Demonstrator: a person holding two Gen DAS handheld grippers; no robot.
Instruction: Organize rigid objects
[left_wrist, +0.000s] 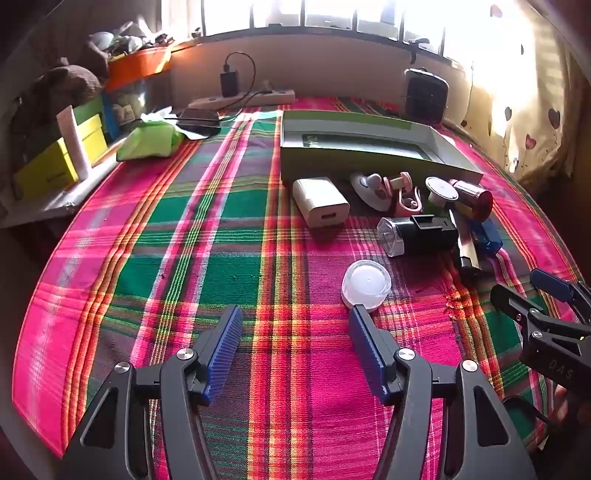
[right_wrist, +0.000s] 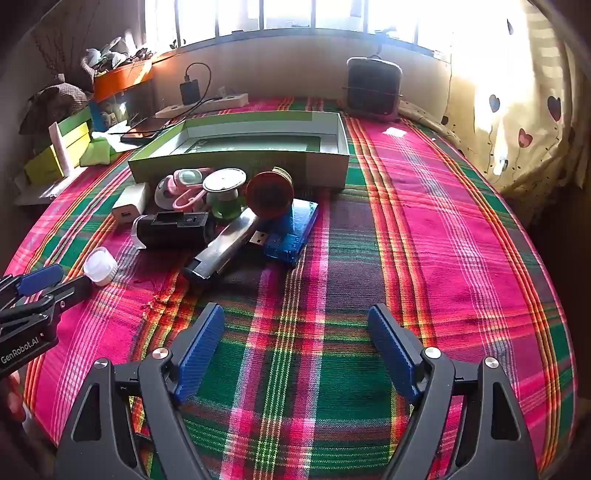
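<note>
Clutter is lying in a heap just in front of the open green box (left_wrist: 369, 162), and your left gripper (left_wrist: 295, 343) and right gripper (right_wrist: 295, 343) are both hovering with fingers spread wide, holding nothing. You are nearest the white cap (left_wrist: 366, 282) with the left, whose right-hand fingertip is sitting just beside its near rim.
</note>
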